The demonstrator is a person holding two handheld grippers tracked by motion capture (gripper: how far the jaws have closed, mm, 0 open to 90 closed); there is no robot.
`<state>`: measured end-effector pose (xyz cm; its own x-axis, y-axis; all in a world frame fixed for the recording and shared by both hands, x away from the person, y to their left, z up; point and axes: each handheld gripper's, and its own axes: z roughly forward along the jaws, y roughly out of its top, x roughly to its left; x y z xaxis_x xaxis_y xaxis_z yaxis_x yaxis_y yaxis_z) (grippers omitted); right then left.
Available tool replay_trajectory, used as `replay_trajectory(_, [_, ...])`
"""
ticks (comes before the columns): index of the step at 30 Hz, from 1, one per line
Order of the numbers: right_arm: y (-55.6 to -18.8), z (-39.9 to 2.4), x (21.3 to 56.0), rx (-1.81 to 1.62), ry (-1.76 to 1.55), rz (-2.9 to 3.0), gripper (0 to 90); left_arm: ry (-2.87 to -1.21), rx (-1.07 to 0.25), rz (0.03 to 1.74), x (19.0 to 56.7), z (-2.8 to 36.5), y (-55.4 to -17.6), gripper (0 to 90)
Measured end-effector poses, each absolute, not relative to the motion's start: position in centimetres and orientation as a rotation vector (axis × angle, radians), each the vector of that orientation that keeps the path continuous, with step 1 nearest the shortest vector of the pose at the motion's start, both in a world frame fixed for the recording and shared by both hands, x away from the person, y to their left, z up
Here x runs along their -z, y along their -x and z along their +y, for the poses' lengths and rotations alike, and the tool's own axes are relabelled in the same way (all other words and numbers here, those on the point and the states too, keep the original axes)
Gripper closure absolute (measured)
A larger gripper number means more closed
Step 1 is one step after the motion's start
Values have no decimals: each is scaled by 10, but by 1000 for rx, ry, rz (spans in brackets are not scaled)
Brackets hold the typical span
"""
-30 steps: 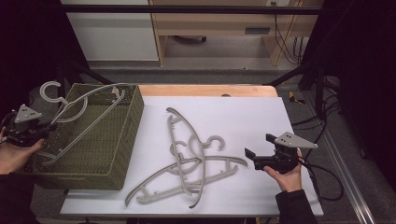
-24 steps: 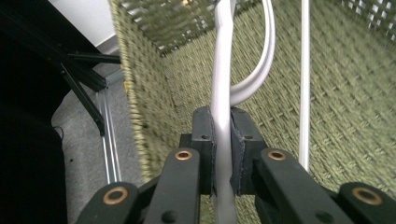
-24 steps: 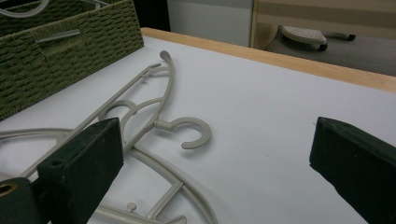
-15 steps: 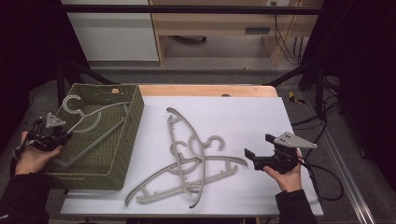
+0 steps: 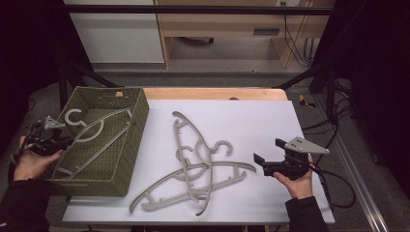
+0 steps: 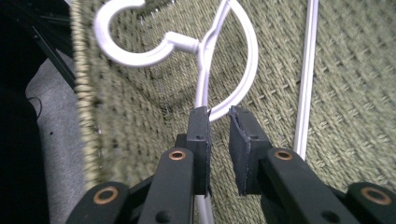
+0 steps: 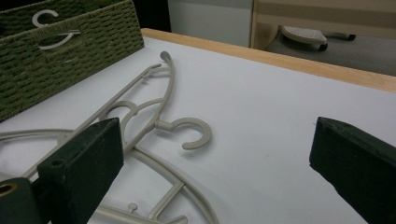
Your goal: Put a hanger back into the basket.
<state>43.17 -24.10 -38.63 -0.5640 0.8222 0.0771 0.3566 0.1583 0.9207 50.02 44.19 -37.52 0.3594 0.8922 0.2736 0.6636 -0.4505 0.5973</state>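
Pale grey plastic hanger [image 5: 89,133] now lower than half a second ago, slanting inside the olive woven basket [image 5: 138,137], hook at its left rim. Left gripper [image 6: 218,121] slightly parted around the thin neck. Right gripper [image 5: 260,164] unmoved, wide apart over the white table [image 5: 270,121], near three grey hangers [image 5: 193,166].

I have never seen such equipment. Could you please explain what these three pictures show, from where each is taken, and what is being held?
No robot here: a person holds a two-jaw claw in each hand. The high view looks down on the table from above. The other two pictures come from small cameras riding on each claw, looking along its black jaws. On the white table lies a pile of grey hangers; at the left stands a green basket with one hanger in it. The left claw is over the basket, jaws slightly apart around that hanger's neck. The right claw is wide open, holding nothing.
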Motion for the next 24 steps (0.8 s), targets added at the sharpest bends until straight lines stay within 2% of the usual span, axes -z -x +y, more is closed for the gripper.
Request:
replay_trajectory(4, [-432, -241, 386, -1391, -1125, 1988, 32, -2178, -814, 1341, 366, 442, -494, 726])
replay_trajectory(11, [-431, -241, 385, -1397, -1132, 1985, 40, -2007, -841, 1247, 349, 422, -475, 478])
replay_trajectory(14, [-431, -241, 384, -1392, -1140, 1983, 42, -1962, -840, 1201, 345, 414, -470, 402])
replay_trajectory(15, [-431, -241, 384, -1394, -1144, 1981, 42, -1935, -829, 1175, 343, 409, -467, 402])
replay_trajectory(16, [-431, -241, 384, -1396, -1153, 1978, 42, -1924, -810, 1157, 341, 404, -466, 326])
replay_trajectory(19, [-432, -240, 383, -1399, -1154, 1979, 42, -1838, -744, 1081, 337, 381, -459, 253])
replay_trajectory(24, [-431, -238, 381, -1408, -1169, 1959, 50, -1785, -691, 999, 340, 347, -451, 148])
